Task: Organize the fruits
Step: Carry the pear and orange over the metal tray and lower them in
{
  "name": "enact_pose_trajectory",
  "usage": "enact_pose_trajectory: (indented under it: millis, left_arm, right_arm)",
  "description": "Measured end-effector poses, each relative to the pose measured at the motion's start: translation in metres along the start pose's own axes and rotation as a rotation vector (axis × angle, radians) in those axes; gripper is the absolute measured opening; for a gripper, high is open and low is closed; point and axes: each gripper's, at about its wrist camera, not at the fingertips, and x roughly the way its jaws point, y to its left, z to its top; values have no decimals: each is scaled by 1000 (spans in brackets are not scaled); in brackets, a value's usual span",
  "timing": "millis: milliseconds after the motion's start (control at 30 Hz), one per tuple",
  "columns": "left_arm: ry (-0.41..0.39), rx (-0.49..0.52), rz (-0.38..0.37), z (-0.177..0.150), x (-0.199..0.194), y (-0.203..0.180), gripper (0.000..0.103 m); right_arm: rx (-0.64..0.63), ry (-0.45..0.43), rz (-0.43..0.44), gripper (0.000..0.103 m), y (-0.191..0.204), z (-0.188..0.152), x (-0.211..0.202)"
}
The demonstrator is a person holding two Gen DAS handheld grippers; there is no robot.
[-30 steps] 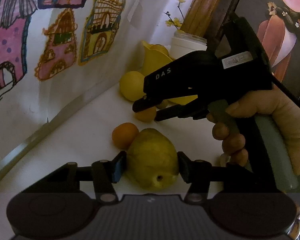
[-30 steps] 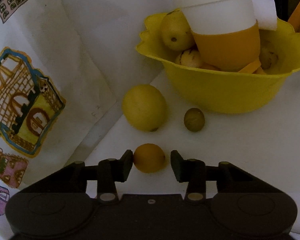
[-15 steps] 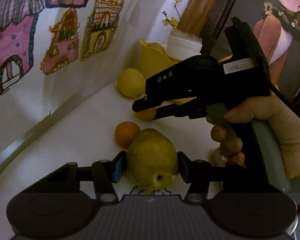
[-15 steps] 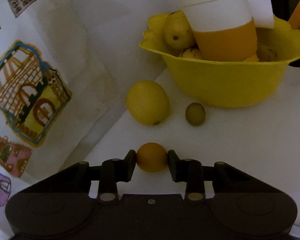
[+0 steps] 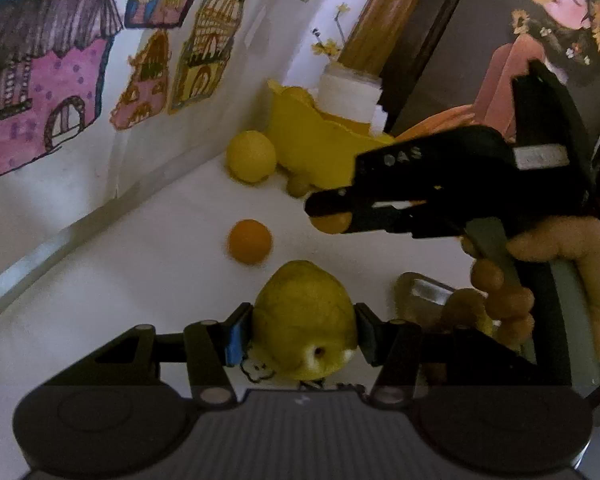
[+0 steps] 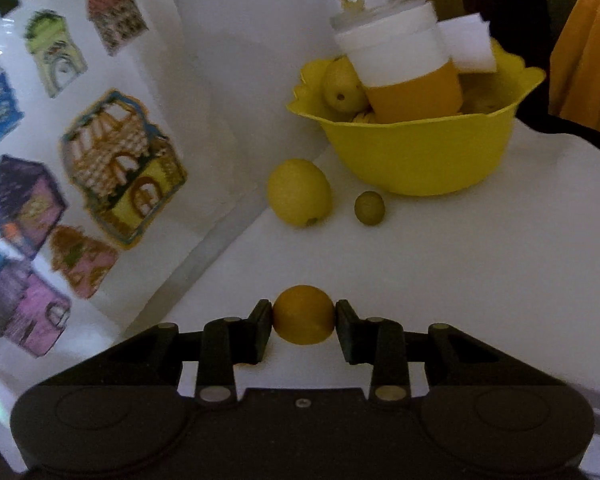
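Observation:
My left gripper (image 5: pixel 303 330) is shut on a yellow-green pear (image 5: pixel 305 322) and holds it above the white table. My right gripper (image 6: pixel 304 320) is shut on a small orange fruit (image 6: pixel 304 314) and holds it off the table; it also shows in the left wrist view (image 5: pixel 332 216), to the right of the pear. A second small orange fruit (image 5: pixel 249 241) lies on the table beyond the pear. A yellow bowl (image 6: pixel 420 152) with fruit in it stands at the back. A lemon (image 6: pixel 299 192) and a small green fruit (image 6: pixel 369 208) lie in front of the bowl.
A white and orange jar (image 6: pixel 404 76) stands in the bowl. A wall with house drawings (image 6: pixel 120 168) runs along the left of the table. A metal object (image 5: pixel 428 292) lies under the right gripper. A portrait picture (image 5: pixel 560 28) hangs at the right.
My right gripper closed on the small orange fruit and lifted it back from the bowl. My left gripper has risen with the pear, away from the second orange fruit.

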Motion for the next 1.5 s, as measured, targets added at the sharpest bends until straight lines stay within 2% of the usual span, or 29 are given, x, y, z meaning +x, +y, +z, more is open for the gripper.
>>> enact_pose_trajectory:
  millis: [467, 800, 1200, 1333, 1500]
  left_arm:
    - [-51, -15, -33, -19, -53, -22, 58]
    - [-61, 7, -66, -35, -89, -48, 58]
    - [-23, 48, -127, -64, -104, -84, 58]
    - [8, 60, -146, -76, -101, -92, 58]
    - [63, 84, -162, -89, -95, -98, 58]
  right_arm:
    - [-25, -138, 26, 37, 7, -50, -104]
    - [-22, -184, 24, 37, 8, -104, -168]
    - [-59, -269, -114, 37, -13, -182, -221]
    - [-83, -278, -155, 37, -13, -209, -228]
    - [-66, -258, -168, 37, -20, -236, -224]
